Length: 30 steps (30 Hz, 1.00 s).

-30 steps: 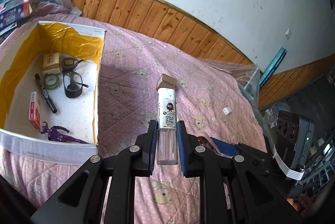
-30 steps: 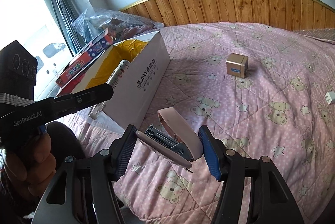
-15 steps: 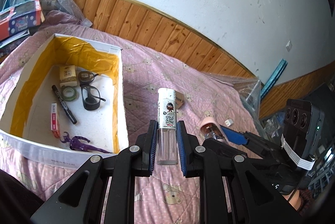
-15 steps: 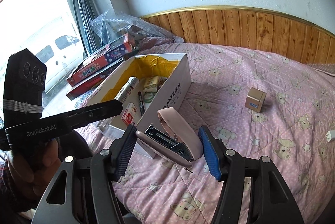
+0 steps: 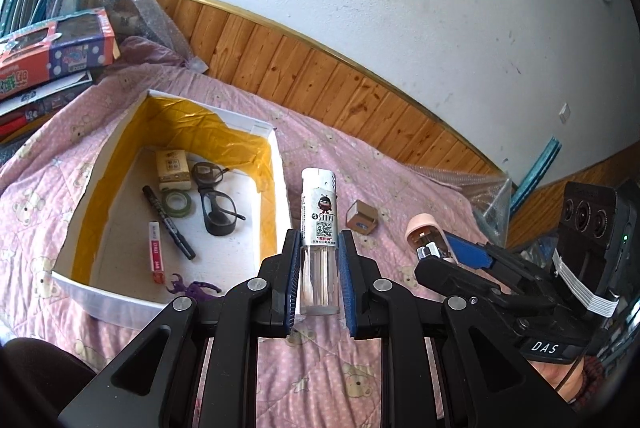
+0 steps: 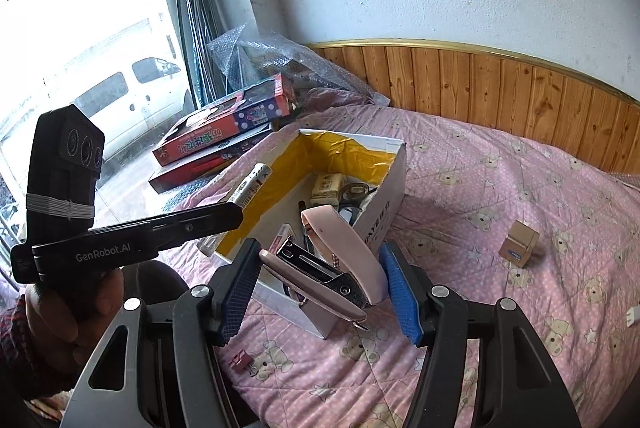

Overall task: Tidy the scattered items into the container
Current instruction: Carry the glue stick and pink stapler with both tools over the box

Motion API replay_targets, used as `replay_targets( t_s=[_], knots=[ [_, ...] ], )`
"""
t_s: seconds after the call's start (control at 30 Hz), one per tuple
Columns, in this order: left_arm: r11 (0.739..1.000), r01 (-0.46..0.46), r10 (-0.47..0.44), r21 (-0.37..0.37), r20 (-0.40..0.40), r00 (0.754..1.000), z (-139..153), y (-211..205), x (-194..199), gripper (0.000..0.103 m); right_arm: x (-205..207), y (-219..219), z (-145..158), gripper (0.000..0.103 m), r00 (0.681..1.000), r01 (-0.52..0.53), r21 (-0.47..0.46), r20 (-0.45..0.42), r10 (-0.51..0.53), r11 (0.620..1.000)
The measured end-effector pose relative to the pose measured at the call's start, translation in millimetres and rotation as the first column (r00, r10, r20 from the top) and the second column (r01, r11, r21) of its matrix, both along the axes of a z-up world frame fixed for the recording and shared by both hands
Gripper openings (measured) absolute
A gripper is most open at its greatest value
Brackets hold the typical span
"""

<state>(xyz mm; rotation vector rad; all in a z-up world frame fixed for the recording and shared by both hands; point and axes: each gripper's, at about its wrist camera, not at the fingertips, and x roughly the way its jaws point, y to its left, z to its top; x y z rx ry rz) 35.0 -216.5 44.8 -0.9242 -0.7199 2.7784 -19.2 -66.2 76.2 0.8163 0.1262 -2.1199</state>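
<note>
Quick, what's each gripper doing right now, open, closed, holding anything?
Left gripper: shut on the white tube.
Right gripper: shut on the pink stapler.

Each camera rides just behind its own gripper's fingers, tilted down at the quilt [image 5: 360,164]. Ahead-left of the left gripper [image 5: 319,260] and ahead of the right gripper [image 6: 320,276], both views share the box [image 5: 280,164].

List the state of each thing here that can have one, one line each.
Left gripper: shut on the tube, held upright.
Right gripper: shut on the stapler, which gapes open.
Box: open-topped, partly filled.
Marker: capped, lying in the box.
Glasses: folded, in the box.
Cube: on the quilt, outside the box.
Clip: on the quilt, outside.
</note>
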Motion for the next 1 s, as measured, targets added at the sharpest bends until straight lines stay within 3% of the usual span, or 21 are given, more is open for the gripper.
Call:
replay_targets(
  t_s=[0.57,1.0],
  knots=[
    [0.998,-0.061,0.061,-0.009,0.004,0.998,4,-39,-1,0.019,-3,-58,8,0.062,0.994,-0.103,0.003,-0.024,0.103,0.995],
    [0.997,-0.075,0.078,-0.027,0.128,0.989,-18,-62,-21,0.019,-24,-86,2,0.062,0.991,-0.128,0.040,-0.023,0.129,0.991]
  ],
)
